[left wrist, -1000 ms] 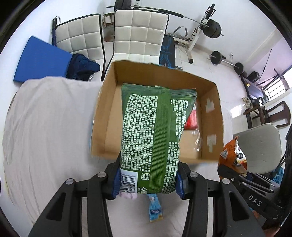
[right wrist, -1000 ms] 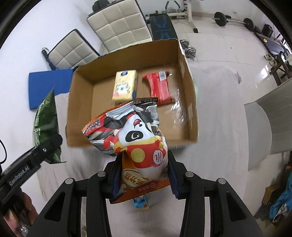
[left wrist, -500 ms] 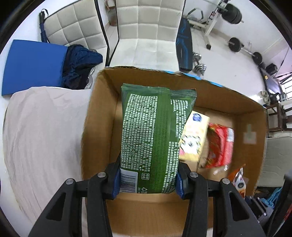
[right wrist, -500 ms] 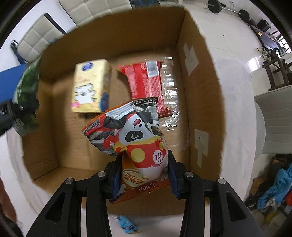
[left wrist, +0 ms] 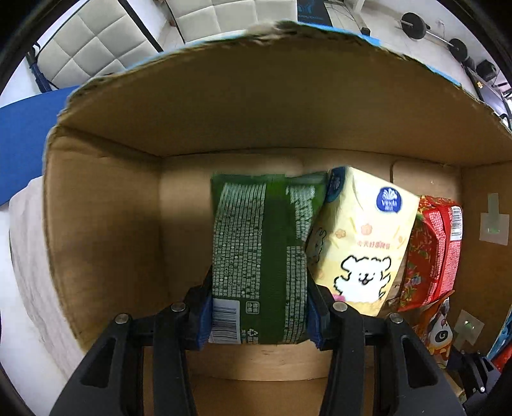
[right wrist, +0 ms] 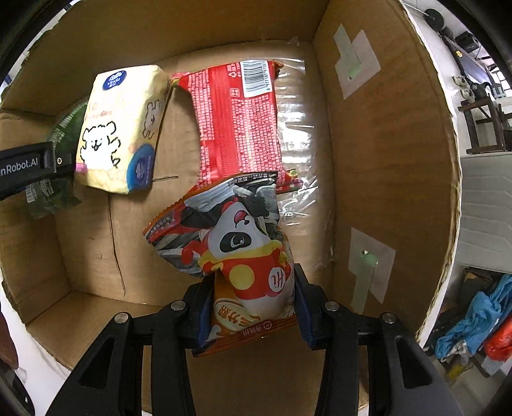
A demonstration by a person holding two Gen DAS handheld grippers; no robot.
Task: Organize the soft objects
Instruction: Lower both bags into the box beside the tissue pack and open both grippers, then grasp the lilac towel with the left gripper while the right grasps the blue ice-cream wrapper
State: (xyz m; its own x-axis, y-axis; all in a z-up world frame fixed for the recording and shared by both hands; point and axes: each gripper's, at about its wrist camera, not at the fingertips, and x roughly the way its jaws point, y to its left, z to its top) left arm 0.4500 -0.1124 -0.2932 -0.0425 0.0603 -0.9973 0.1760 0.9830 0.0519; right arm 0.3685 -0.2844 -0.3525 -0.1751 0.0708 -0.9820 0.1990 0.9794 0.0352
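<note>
My left gripper (left wrist: 260, 315) is shut on a green snack bag (left wrist: 259, 249) and holds it low inside the cardboard box (left wrist: 105, 224), next to a yellow tissue pack (left wrist: 361, 240). My right gripper (right wrist: 252, 312) is shut on an orange panda snack bag (right wrist: 233, 252) inside the same box (right wrist: 377, 160), near its right wall. A red snack packet (right wrist: 236, 121) lies on the box floor beyond the panda bag; it also shows in the left wrist view (left wrist: 432, 252). The left gripper's body (right wrist: 28, 166) and the green bag (right wrist: 60, 134) show at the left of the right wrist view.
The box stands on a table with a pale cloth (left wrist: 28, 256). White padded chairs (left wrist: 96, 41) and a blue mat (left wrist: 22, 140) are behind it. Gym weights (left wrist: 416, 22) lie on the floor beyond. A grey chair (right wrist: 486, 208) is to the right.
Both grippers have moved forward and down into the box with their bags. The box walls now fill both views.
</note>
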